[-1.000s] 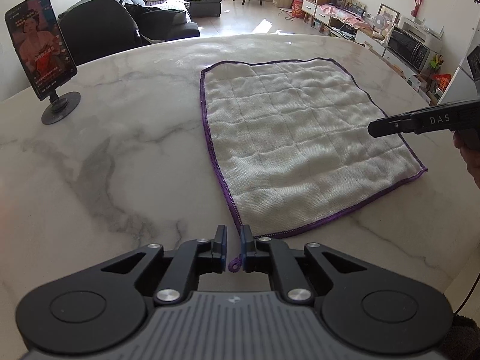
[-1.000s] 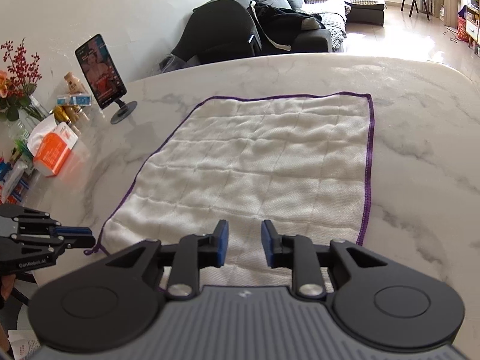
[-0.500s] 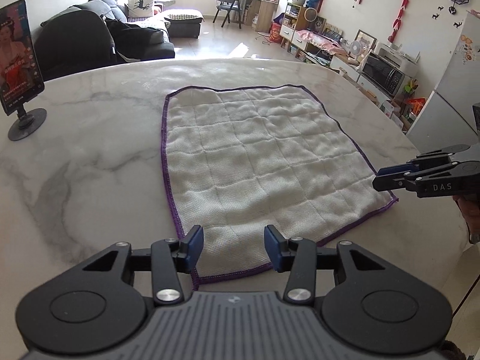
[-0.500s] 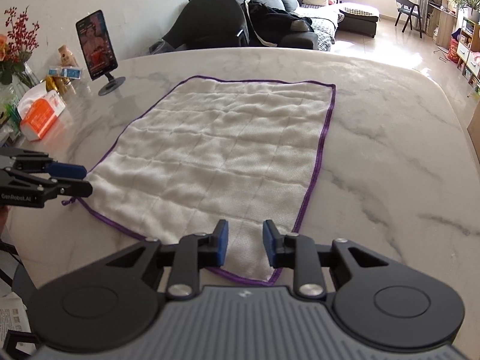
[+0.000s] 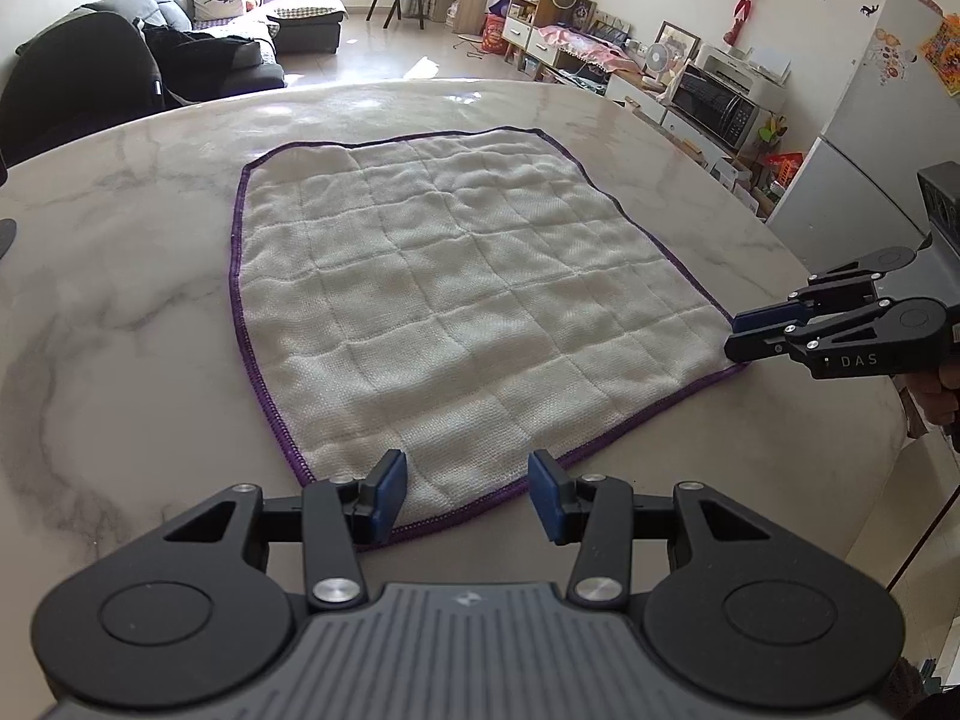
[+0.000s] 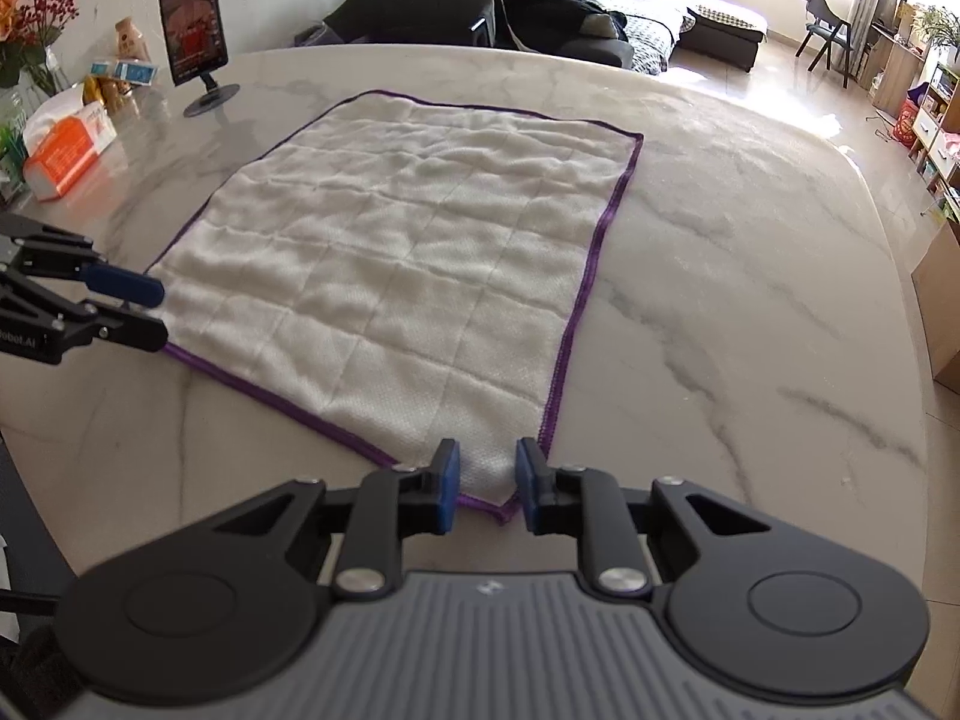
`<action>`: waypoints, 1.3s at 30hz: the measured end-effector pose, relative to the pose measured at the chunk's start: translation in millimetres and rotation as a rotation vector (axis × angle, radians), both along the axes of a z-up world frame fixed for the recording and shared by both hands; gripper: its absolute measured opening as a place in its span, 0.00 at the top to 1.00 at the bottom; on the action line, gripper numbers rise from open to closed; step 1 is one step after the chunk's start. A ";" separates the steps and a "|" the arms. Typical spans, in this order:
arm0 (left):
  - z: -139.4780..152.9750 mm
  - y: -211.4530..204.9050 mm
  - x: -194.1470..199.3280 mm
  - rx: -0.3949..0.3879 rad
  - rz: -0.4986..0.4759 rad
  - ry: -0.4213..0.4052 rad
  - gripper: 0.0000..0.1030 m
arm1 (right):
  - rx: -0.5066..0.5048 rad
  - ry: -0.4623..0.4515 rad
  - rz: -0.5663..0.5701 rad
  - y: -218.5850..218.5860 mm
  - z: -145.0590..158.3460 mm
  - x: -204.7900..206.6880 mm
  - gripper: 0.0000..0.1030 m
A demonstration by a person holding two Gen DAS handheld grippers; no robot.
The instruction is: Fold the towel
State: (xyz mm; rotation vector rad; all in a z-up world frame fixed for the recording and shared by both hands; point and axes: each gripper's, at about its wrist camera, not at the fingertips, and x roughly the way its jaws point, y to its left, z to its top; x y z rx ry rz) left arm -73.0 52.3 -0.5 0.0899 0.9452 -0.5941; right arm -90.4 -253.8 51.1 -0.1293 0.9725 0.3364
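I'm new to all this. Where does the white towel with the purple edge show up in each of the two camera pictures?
Left wrist view: the towel lies flat mid-picture, its near corner between the left gripper jaws.
Right wrist view: the towel fills the centre-left, its near corner between the right gripper jaws.
Shared landmark: the dark sofa beyond the marble table.

A lived-in home: open living and dining room.
Sunlight is falling past a marble table (image 5: 150, 276) toward a grey sofa (image 5: 228, 42), microwave (image 5: 717, 105), fridge (image 5: 864, 138) and wooden chair (image 6: 831, 24).
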 end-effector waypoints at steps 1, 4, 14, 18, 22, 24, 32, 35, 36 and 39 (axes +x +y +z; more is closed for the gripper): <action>1.5 0.1 1.5 -0.001 0.003 -0.004 0.55 | 0.012 0.001 -0.003 -1.3 1.4 1.1 0.78; 9.0 2.8 10.2 -0.002 0.034 -0.027 0.51 | 0.059 -0.004 -0.018 -5.9 7.3 6.2 0.74; 17.6 3.2 55.3 0.064 0.160 -0.074 0.26 | 0.081 -0.041 -0.069 -8.4 21.8 41.6 0.65; 14.8 2.0 83.0 0.089 0.193 -0.070 0.26 | 0.080 -0.033 -0.076 -7.8 20.2 58.1 0.64; 11.0 7.8 118.0 0.067 0.253 -0.040 0.26 | 0.079 -0.028 -0.079 -8.9 19.2 71.0 0.62; 9.2 9.5 131.9 0.060 0.268 -0.028 0.26 | 0.078 -0.023 -0.080 -9.8 18.0 77.7 0.62; 6.9 8.0 179.4 0.056 0.284 -0.048 0.26 | 0.081 -0.015 -0.091 -15.5 15.9 97.8 0.62; 7.7 7.1 193.1 0.049 0.284 -0.064 0.26 | 0.085 -0.013 -0.092 -15.9 14.8 103.6 0.62; 7.7 6.6 197.4 0.046 0.285 -0.068 0.26 | 0.086 -0.012 -0.091 -15.8 14.1 105.2 0.62; 5.5 5.7 210.6 0.037 0.292 -0.056 0.26 | 0.092 -0.011 -0.090 -16.2 12.4 108.4 0.62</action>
